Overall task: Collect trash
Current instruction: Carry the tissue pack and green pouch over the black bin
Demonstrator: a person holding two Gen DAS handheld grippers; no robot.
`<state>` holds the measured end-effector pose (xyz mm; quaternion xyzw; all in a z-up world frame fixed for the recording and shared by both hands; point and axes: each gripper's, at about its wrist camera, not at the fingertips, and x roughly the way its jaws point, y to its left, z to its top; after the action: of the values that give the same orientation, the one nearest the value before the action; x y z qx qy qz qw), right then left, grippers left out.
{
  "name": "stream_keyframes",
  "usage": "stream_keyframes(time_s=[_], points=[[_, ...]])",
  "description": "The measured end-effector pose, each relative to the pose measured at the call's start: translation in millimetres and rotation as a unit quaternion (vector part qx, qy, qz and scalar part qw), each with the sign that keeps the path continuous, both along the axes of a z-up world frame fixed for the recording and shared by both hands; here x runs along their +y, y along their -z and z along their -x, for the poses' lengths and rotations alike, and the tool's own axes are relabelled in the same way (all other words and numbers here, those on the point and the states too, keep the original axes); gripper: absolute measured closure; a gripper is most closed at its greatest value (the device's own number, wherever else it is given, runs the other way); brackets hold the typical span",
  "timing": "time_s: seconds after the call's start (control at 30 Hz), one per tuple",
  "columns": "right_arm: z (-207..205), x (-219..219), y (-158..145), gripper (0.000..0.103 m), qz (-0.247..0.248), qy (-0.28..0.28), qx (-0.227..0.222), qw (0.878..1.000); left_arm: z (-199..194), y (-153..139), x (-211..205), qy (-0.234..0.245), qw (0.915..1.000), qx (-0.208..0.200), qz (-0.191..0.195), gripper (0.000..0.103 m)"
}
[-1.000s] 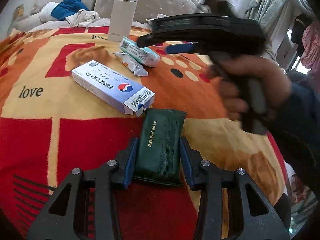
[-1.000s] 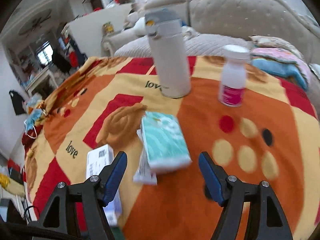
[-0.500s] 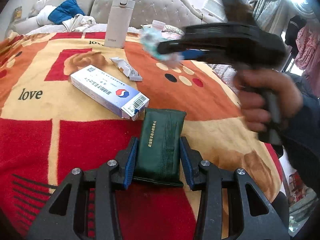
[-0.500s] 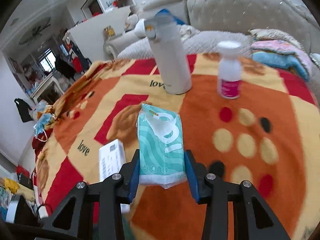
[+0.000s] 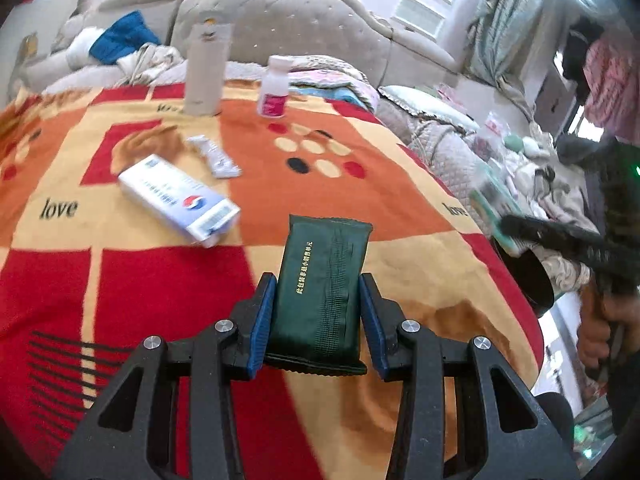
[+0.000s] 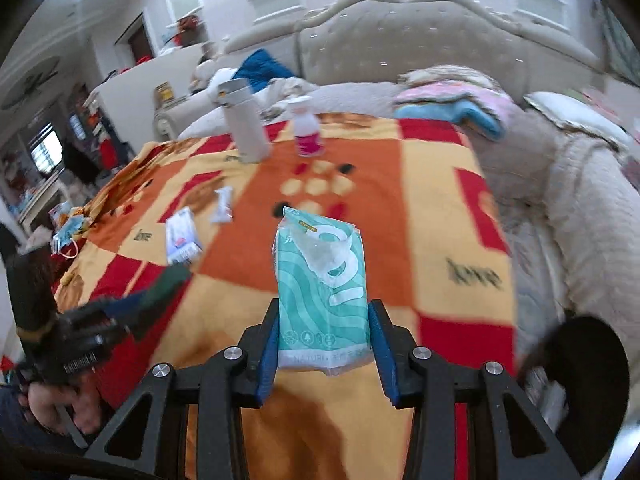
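My left gripper point(image 5: 317, 284) is shut on a dark green packet point(image 5: 320, 296), held just above the patterned blanket point(image 5: 380, 208). My right gripper point(image 6: 324, 312) is shut on a teal tissue pack point(image 6: 324, 276), held in the air near the blanket's right edge. In the left wrist view the right gripper point(image 5: 510, 226) is a blur at the far right, by a black bin point(image 5: 528, 280). A white-and-blue box point(image 5: 176, 196) and a small white wrapper point(image 5: 216, 156) lie on the blanket. The right wrist view shows the left gripper point(image 6: 148, 298) low on the left.
A tall white flask point(image 5: 206, 72) and a white pill bottle point(image 5: 274, 88) stand at the blanket's far end, before a padded headboard. The black bin point(image 6: 588, 380) sits off the bed's right side. Quilted bedding and pillows lie to the right. A face mask point(image 6: 68, 228) hangs at the left edge.
My right gripper closed on the teal pack, lifted it off the blanket and swung it fast to the right edge by the bin. My left gripper rose a little with the green packet.
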<state>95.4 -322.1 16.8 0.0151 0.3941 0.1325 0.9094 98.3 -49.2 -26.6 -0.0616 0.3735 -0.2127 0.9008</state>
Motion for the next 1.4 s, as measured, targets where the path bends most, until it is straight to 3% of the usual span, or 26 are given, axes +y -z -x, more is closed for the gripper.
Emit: stream_keyframes(time_s=[0.3, 0.97, 1.27, 1.4], points=[[52.9, -57.8, 4.5, 0.063, -0.001, 0.044, -0.019, 0.999, 11.8, -11.3, -36.1, 0.003, 0.9996, -0.004, -0.028, 0.064], [98.4, -163.6, 4.5, 0.063, -0.022, 0.136, -0.038, 0.99, 12.3, -15.5, -73.8, 0.024, 0.9982, -0.008, -0.055, 0.064], [111.4, -197.4, 8.0, 0.063, -0.014, 0.167, -0.042, 0.985, 4.9, -10.8, -107.7, 0.048, 0.9969, -0.001, -0.063, 0.064], [112.7, -214.6, 13.1, 0.063, -0.016, 0.188, -0.039, 0.981, 1.9, -14.5, -137.9, 0.088, 0.9946, -0.004, -0.056, 0.064]])
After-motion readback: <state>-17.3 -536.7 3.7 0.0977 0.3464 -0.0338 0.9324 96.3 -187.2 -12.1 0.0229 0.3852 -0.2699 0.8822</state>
